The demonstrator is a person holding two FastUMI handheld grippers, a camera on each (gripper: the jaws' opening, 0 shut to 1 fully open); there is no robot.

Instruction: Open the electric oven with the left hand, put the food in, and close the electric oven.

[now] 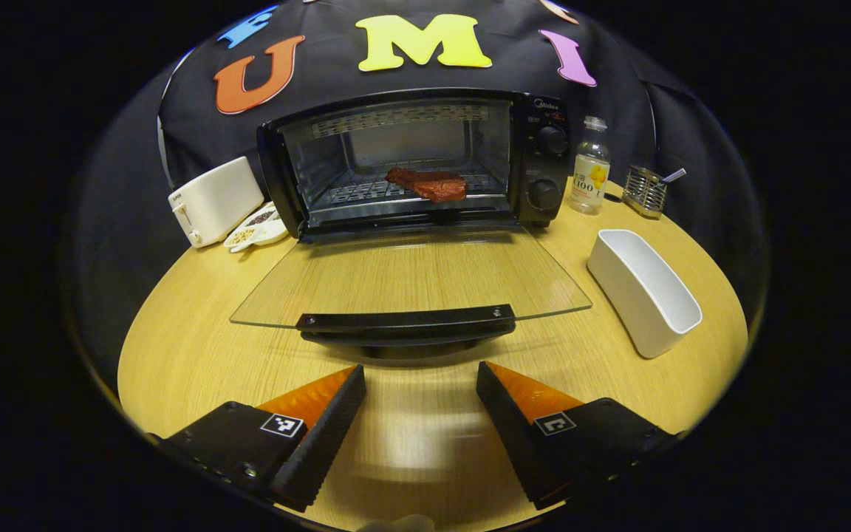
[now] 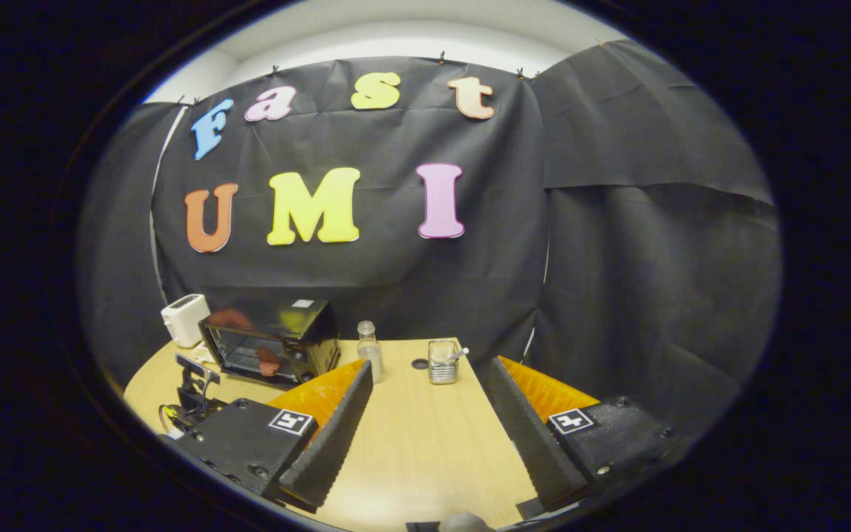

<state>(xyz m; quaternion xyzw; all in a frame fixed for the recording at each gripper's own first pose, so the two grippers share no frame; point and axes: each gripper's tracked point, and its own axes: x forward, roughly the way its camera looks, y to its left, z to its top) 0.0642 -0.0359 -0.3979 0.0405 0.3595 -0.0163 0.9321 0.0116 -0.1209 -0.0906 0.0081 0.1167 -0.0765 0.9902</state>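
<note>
Near the bench's front edge, the left gripper [image 1: 420, 384] hangs wide apart and empty just short of the open oven [image 1: 411, 159] door's handle [image 1: 407, 320], the meat [image 1: 427, 184] on its rack, while the right gripper [image 2: 429, 384] likewise gapes empty.

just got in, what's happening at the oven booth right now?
A person is working with a hand-held gripper in each hand. The electric oven stands with its glass door folded down flat, and the food, a reddish-brown slab, already lies on the rack inside. The left hand-held gripper is open, just in front of the door handle and not touching it. The right hand-held gripper is open and empty above the table. Closing the door is what's left.
</note>
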